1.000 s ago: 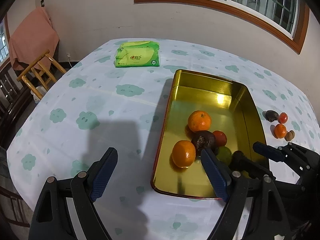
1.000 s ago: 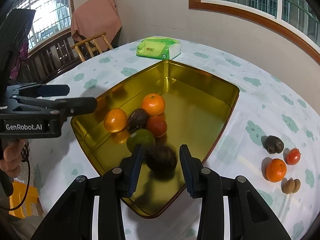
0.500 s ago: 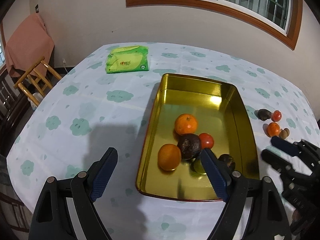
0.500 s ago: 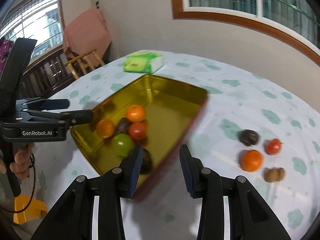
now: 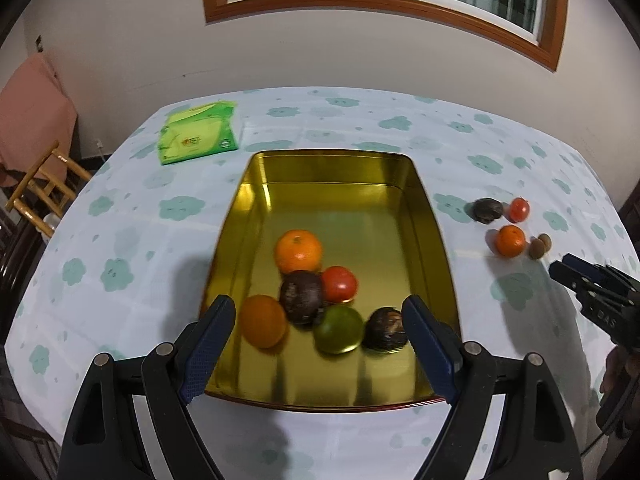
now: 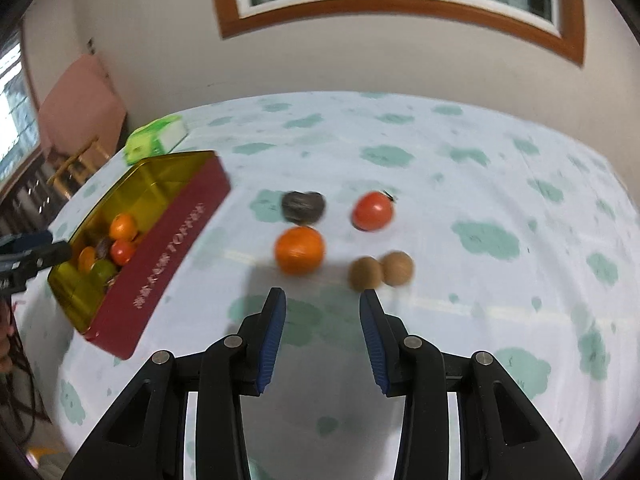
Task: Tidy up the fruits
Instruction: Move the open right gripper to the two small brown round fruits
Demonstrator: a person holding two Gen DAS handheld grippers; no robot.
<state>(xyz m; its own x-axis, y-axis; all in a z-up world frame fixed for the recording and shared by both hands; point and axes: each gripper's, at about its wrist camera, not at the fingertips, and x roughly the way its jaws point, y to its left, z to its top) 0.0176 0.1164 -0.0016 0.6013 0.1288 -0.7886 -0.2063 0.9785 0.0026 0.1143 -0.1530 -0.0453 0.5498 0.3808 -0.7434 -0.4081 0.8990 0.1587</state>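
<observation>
A gold tin tray (image 5: 432, 216) with red outer walls (image 6: 168, 248) holds several fruits: two oranges (image 5: 298, 251), a tomato (image 5: 339, 284), a green fruit (image 5: 338, 329) and two dark fruits (image 5: 385, 328). My left gripper (image 5: 318, 334) is open and empty over the tray's near end. On the cloth to the right lie an orange (image 6: 299, 249), a dark fruit (image 6: 303, 207), a tomato (image 6: 373, 211) and two brown nuts (image 6: 381, 271). My right gripper (image 6: 323, 330) is open and empty, just short of the loose orange; it also shows in the left wrist view (image 5: 576, 272).
A green tissue pack (image 5: 197, 133) lies at the far left of the table. A wooden chair (image 5: 40, 188) with a pink cloth stands beyond the table's left edge. The tablecloth (image 6: 480, 184) is white with teal cloud prints.
My right gripper let go of a dark fruit in the tray, swung right and now faces the loose fruits. My left gripper shifted so the tray sits centred between its fingers.
</observation>
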